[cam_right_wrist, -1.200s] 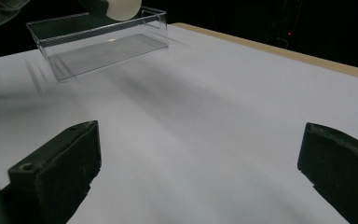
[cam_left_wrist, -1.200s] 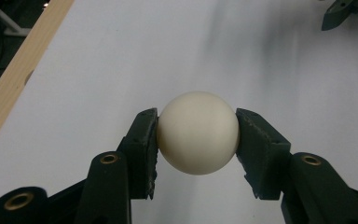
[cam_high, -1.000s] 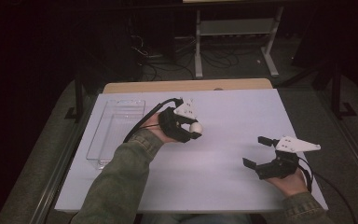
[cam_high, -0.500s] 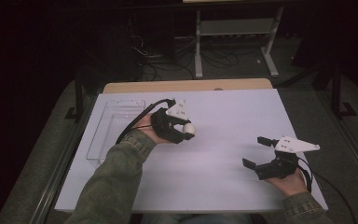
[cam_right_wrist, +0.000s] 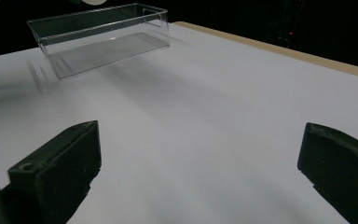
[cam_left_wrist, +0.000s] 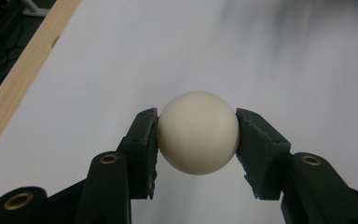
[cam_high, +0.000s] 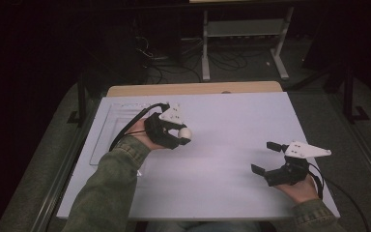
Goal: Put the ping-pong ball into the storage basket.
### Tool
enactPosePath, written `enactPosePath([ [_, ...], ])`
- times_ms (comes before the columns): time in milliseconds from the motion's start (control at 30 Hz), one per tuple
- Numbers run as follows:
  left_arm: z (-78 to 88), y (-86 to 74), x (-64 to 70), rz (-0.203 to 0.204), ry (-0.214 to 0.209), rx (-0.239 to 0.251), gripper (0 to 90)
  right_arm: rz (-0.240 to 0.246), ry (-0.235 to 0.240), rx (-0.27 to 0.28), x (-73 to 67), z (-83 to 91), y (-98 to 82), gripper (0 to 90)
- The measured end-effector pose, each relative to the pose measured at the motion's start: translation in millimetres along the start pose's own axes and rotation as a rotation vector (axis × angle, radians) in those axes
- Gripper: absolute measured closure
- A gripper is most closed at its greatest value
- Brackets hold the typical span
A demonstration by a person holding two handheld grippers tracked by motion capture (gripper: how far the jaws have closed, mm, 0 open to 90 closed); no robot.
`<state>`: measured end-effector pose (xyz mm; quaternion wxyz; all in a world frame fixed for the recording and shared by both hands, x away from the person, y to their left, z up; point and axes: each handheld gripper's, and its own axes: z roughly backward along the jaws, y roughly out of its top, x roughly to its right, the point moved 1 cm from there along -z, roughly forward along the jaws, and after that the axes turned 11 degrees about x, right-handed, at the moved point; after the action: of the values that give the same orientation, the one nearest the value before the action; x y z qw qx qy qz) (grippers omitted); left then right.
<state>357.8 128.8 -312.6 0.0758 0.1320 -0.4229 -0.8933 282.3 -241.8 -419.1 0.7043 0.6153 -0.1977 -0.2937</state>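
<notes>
Right now the left gripper [cam_left_wrist: 198, 140] is clamped on a cream ball [cam_left_wrist: 198, 132], one black pad pressed against each flank of it, so the ball sits square between the jaws and is carried clear of the white table top [cam_left_wrist: 284, 60]. In the high view that left gripper [cam_high: 183, 137] hangs over the left half of the table with the ball [cam_high: 186, 132] at its tip, pointing toward the middle. The clear plastic bin [cam_high: 107, 137] lies just beyond the hand on the person's left, close to the left edge of the table, its long axis running away from the person. So the bin is on the opposite side of the gripper from where the ball now points; a drop into it would, I judge, call for the hand to swing the ball back leftward over the near long wall.

Farther across, the right gripper [cam_high: 264, 158] rests low near the right front of the table with its jaws spread wide and nothing between them. From its own camera the bin [cam_right_wrist: 100, 37] stands well apart, so the left hand is plainly the nearer one.
</notes>
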Motion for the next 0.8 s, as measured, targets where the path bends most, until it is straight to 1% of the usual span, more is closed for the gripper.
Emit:
enactPosePath([
  [133, 10.0, -7.3, -3.4, 0.019, 0.021, 0.004, 50.7, -0.001, 0.002, -0.002, -0.2, -0.1, -0.1, 0.0],
  [367, 27.8, -18.8, -8.6, 0.039, 0.059, 0.010, 50.7, 0.001, 0.004, -0.003, -0.4, -0.5, -0.3, 0.0],
  [500, 38.9, -24.9, -11.4, 0.056, 0.083, 0.022, 50.7, 0.001, 0.004, -0.004, -0.6, -0.8, -0.5, 0.0],
  [600, 45.7, -29.8, -13.2, 0.061, 0.098, 0.015, 50.7, 0.003, 0.004, -0.005, -0.6, -1.2, -0.7, 0.0],
  [800, 56.8, -39.2, -15.2, 0.084, 0.118, 0.017, 50.7, 0.002, 0.004, -0.005, -0.7, -1.0, -0.7, 0.0],
])
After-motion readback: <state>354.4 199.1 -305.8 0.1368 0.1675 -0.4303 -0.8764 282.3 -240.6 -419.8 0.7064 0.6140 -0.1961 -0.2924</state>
